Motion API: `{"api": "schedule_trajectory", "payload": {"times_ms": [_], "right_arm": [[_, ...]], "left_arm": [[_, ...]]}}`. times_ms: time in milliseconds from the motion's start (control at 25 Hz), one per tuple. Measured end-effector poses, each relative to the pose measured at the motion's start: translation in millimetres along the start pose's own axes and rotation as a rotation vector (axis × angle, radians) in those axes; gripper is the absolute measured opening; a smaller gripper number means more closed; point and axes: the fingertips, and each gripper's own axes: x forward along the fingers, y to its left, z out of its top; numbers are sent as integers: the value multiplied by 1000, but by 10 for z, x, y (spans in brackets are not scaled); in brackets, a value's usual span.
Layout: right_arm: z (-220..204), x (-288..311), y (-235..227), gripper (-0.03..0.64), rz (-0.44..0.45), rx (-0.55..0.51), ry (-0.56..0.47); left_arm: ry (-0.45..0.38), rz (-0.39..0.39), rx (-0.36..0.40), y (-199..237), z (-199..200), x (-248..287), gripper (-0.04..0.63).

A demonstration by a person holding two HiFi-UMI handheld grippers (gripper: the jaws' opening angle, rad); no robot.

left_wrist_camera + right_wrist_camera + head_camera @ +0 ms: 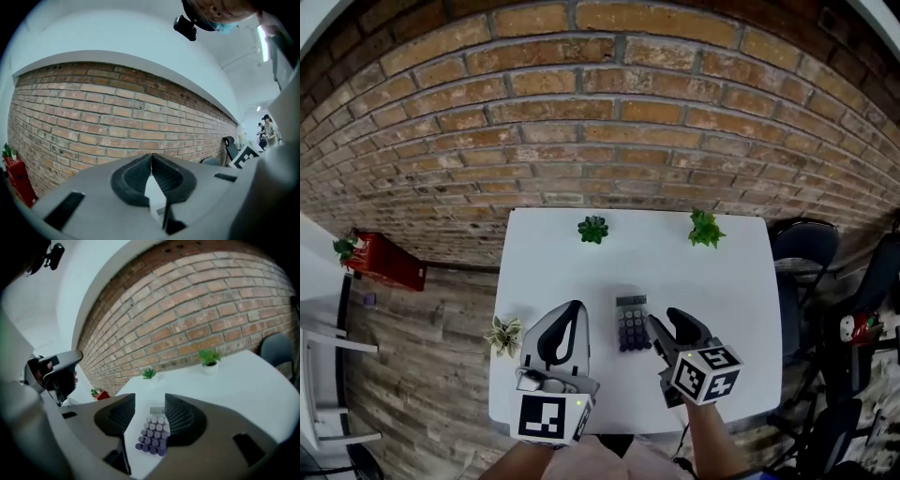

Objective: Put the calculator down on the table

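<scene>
The calculator (632, 323) lies flat on the white table (722, 300), a little below the middle of the head view, with its display end towards the brick wall (600, 112) and its rows of purple keys towards the person. The right gripper (662, 317) sits just to the right of it in that view, angled down, with its marker cube at the lower right. In the right gripper view its jaws are spread wide, and the calculator (153, 433) shows in the gap between them, lying on the table (243, 380) below. Neither pad presses on it. The left gripper (577, 305) is just to the left of the calculator, lower centre of the head view. In the left gripper view the left gripper (151, 157) has its jaws pressed together at the tips with nothing between them, and it faces the wall rather than the tabletop. Two small green plants stand at the far edge of the table, one (593, 229) upper centre and one (705, 229) upper right. A paler plant (503, 335) stands at the table's left edge, near the left gripper. A dark chair (803, 248) is beside the table on the right.
</scene>
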Motion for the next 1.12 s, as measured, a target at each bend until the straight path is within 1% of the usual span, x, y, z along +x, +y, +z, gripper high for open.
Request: {"api": "schedule_trajectory", "payload": {"times_ms": [80,160,320,400,480,600,720,960,1120], "right_arm": [[281,-184,233,202,24,-98,-69],[568,-400,467,178,37,-184,-150],[1075,-822,835,90,32,-320,-313],[1244,-996,931,47,13,-365,-370],[1358,-1142,954,2,-12,-395,-409],[1424,-1288,978,2,-20,-416,-437],[1432,-1383,996,0,-18,-419,-454],[1409,-1448,1075,-3,-3,-457,-458],[1410,-1487,1086,-2,-2,-451,-471]], "left_arm": [[-42,-3,13,-86,219,-75,14],[-83,-2,22,-166,447,-151,12],[-153,29,60,-216,842,-335,13],[-180,47,62,-220,1005,-411,14],[-205,48,65,-270,1130,-447,13],[-236,41,72,-346,1250,-503,13],[-251,35,79,-391,1305,-563,12],[-254,18,83,-481,1300,-615,12],[-252,11,81,-508,1280,-630,13]]}}
